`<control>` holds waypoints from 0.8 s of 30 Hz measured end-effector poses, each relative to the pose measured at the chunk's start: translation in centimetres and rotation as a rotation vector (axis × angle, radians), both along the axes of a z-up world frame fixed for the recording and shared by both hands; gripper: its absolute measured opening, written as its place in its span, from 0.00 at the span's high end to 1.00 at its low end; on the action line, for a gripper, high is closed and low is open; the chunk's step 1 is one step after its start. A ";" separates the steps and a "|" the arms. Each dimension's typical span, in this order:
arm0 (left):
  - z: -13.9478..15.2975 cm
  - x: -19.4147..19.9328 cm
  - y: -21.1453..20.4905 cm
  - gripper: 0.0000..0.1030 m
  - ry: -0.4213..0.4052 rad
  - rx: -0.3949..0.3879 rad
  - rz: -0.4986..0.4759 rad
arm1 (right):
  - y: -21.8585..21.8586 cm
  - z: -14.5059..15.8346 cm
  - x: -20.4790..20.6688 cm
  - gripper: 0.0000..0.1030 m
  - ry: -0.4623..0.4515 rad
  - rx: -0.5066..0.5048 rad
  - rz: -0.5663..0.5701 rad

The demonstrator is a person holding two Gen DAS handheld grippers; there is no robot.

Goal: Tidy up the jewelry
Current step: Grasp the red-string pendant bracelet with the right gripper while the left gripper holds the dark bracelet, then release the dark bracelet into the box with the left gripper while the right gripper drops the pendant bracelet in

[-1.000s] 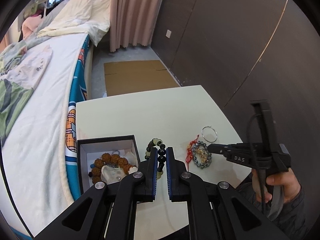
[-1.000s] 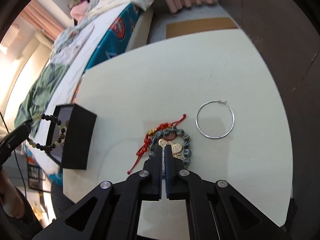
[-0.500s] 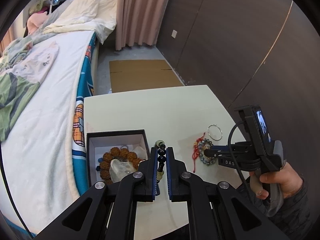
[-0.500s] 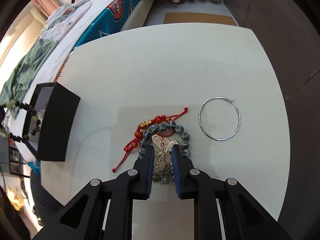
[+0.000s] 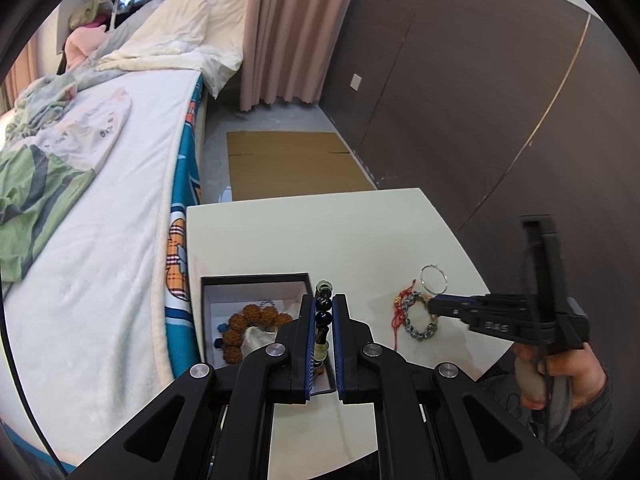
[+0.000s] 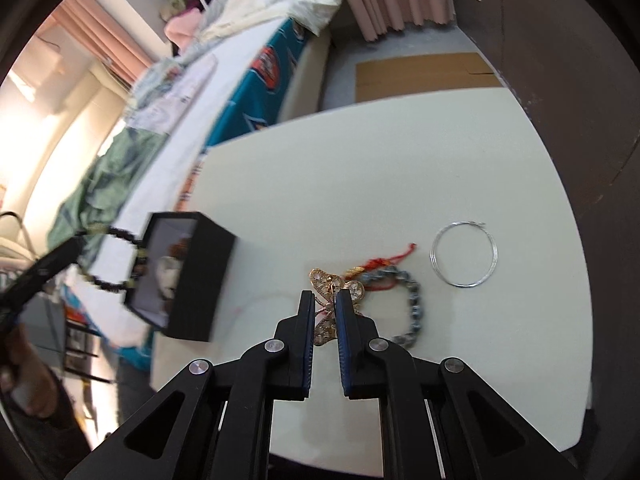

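Observation:
My left gripper [image 5: 324, 300] is shut on a dark-and-pale bead bracelet [image 5: 323, 318], hanging by the right wall of the open black box [image 5: 256, 278]. A brown bead bracelet [image 5: 248, 320] lies inside the box. My right gripper [image 6: 324, 298] has its jaws closing, pads pressing a gold butterfly ornament [image 6: 326, 280] raised off the white table [image 6: 360, 160]. Just right of it lie a grey-blue bead bracelet [image 6: 414, 304], a red cord [image 6: 396, 258] and a thin silver hoop [image 6: 433, 254]. The black box [image 6: 200, 280] stands to the left.
A bed [image 5: 120, 220] with rumpled bedding runs along the table's left side. Flat cardboard [image 5: 288, 164] lies on the floor beyond the table, and a dark wall stands on the right. A person's hand [image 5: 560, 376] holds the right gripper's handle.
The right gripper's jaws spread around the gold butterfly, closed on it and lifted it left off the grey bracelet. The left gripper kept its bead bracelet and drew back a little by the box.

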State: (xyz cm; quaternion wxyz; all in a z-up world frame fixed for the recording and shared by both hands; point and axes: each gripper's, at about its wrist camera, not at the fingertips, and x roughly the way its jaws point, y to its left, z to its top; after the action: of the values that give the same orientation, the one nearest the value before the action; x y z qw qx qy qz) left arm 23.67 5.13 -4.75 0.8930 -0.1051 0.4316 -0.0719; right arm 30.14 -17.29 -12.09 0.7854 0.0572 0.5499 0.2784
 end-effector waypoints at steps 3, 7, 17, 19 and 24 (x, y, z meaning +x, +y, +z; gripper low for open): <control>-0.3 -0.1 0.9 0.92 0.006 -0.012 0.024 | 1.3 1.4 -0.6 0.89 -0.024 0.041 0.022; -0.8 0.0 2.1 0.92 0.010 -0.045 0.058 | 3.7 3.4 -1.4 0.89 -0.053 0.090 0.057; -0.3 -1.8 4.9 0.28 -0.010 -0.056 0.120 | 9.0 5.3 -2.6 0.89 -0.077 0.148 0.134; -0.2 -2.1 5.7 0.28 -0.005 -0.057 0.132 | 10.2 5.6 -2.8 0.89 -0.080 0.153 0.150; 0.0 -3.4 7.5 0.28 -0.011 -0.056 0.164 | 12.5 6.2 -3.2 0.88 -0.085 0.189 0.181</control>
State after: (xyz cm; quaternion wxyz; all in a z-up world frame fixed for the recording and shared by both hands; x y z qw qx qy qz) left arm 20.27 12.62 -4.70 0.8950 -0.1647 0.4143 -0.0115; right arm 26.95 -4.78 -5.93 0.7709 0.0692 0.4902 0.4007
